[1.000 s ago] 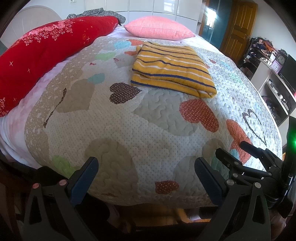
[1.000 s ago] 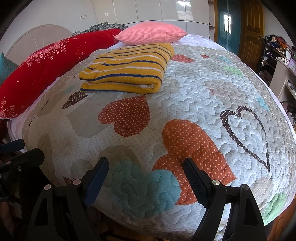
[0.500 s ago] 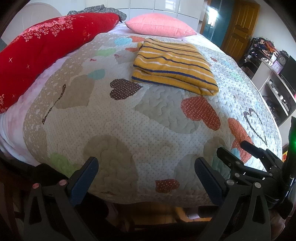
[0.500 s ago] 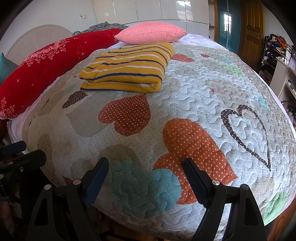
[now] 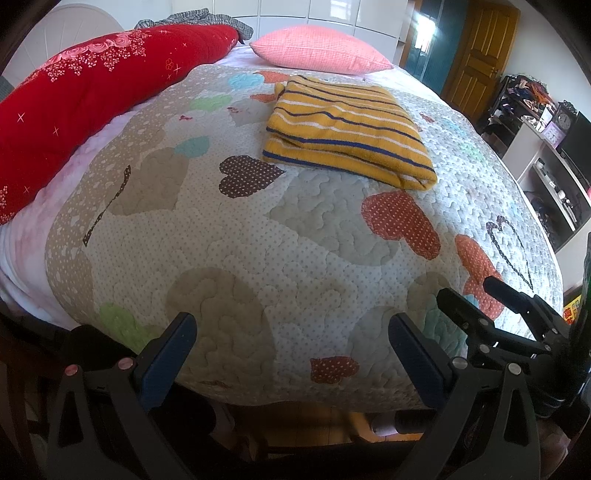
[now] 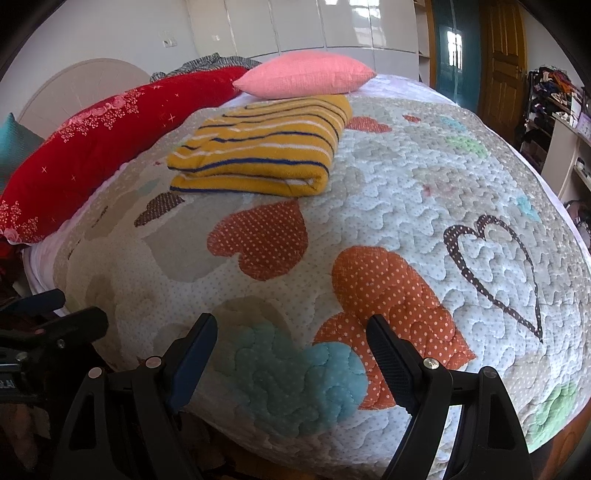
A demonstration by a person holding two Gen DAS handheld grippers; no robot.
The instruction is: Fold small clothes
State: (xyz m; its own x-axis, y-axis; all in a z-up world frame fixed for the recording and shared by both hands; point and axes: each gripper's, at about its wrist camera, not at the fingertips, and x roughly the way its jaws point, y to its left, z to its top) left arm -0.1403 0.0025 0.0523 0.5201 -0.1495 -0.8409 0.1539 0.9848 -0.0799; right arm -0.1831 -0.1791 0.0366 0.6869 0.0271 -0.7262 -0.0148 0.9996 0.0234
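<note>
Well, yellow striped top [image 5: 347, 129] lies folded up-bed, well ahead of both grippers; your left gripper [image 5: 291, 350] & right gripper [image 6: 291, 343] fingers gape empty, neither clearly nearer.

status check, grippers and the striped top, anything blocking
Left gripper open, empty. Right gripper open, empty. Yellow striped top folded on quilt, untouched, beyond both. Nothing in the way.

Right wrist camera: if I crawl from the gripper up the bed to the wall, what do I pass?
Right gripper → teal heart patch → red dotted heart → folded yellow striped top → pink pillow → white cupboards.
</note>
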